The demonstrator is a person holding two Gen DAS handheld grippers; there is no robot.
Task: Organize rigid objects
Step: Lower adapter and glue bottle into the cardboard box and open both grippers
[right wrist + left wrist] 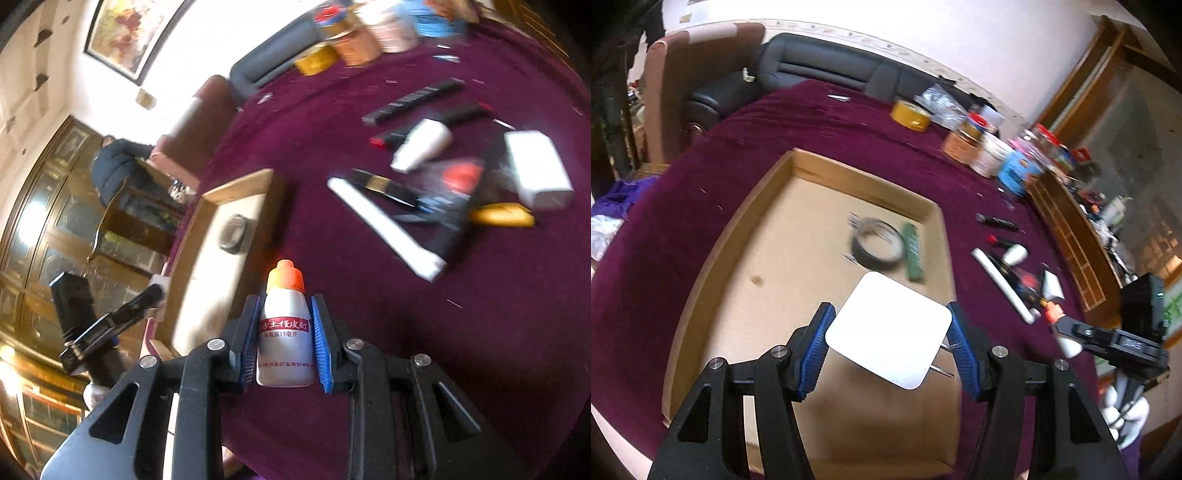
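White bottle (284,332) in right claw (284,334)

The left hand-held gripper (888,332) hangs above the table, its blue pads (816,343) pressed against both sides of a white square adapter (886,328). The right hand-held gripper (284,339) is raised near the table's front edge, its jaws clamped on a small white bottle (284,332). A white-gloved hand (1126,417) grips the right tool's handle.

black linkages; blue ribbed jaws; silver screws
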